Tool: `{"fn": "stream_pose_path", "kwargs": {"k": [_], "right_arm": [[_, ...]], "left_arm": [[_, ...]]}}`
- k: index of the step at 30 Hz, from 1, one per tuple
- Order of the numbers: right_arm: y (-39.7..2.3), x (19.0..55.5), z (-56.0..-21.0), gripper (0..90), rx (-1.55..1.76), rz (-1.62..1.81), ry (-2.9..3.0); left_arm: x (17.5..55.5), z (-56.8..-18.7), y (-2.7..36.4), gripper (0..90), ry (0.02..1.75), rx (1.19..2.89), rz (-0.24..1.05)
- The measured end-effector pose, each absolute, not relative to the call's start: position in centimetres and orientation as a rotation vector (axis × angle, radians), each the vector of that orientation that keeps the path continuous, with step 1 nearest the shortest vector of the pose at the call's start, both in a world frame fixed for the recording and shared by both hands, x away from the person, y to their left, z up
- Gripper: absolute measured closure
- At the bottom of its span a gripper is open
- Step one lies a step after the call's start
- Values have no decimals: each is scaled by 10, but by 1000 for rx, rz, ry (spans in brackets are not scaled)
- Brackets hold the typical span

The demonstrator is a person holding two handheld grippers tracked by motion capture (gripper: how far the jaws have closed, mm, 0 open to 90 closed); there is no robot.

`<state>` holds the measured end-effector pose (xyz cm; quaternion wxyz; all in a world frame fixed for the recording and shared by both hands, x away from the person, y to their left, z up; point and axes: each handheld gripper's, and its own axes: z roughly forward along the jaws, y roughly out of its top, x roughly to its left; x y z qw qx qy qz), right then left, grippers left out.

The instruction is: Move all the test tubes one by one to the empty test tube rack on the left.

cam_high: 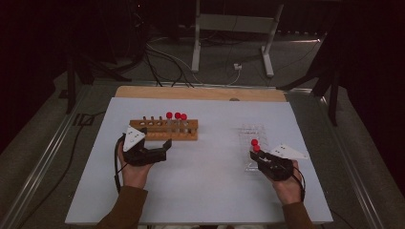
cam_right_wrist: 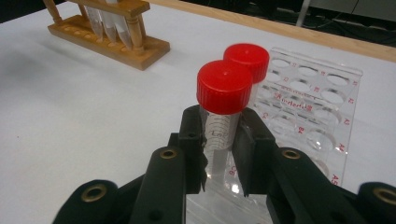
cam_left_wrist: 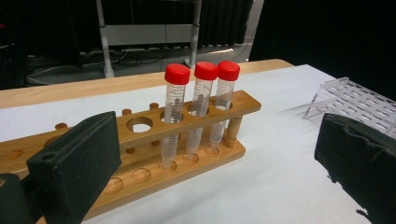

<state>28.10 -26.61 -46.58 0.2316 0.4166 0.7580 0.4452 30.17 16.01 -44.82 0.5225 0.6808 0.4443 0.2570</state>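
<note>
A wooden rack (cam_high: 191, 136) (cam_left_wrist: 243, 105) stands left of centre on the white table and holds three clear tubes with red caps (cam_high: 176, 117) (cam_left_wrist: 203, 102) at its right end. My left gripper (cam_high: 155, 139) (cam_left_wrist: 217, 156) sits just in front of that rack, open, with nothing between its jaws. At the right stands a clear plastic rack (cam_high: 251, 130) (cam_right_wrist: 322, 88) (cam_left_wrist: 350, 95) with two red-capped tubes upright in its near end. My right gripper (cam_high: 255, 155) (cam_right_wrist: 219, 135) is shut on the nearer tube (cam_high: 257, 148) (cam_right_wrist: 223, 88) just below its cap. The other tube (cam_high: 254, 142) (cam_right_wrist: 247, 56) stands right behind it.
The wooden rack has several vacant holes at its left. A wooden strip (cam_high: 200, 93) borders the table's far edge; beyond it are metal stand legs (cam_high: 231, 24) and cables on the floor. Bare white tabletop (cam_high: 210, 167) lies between my two hands.
</note>
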Motion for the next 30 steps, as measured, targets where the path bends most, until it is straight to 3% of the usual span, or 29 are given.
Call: {"fn": "stream_pose_path", "kwargs": {"k": [30], "right_arm": [[-272, 278, -423, 743, 1105, 1278, 2043]], "left_arm": [[301, -446, 161, 14, 1060, 1637, 604]]}}
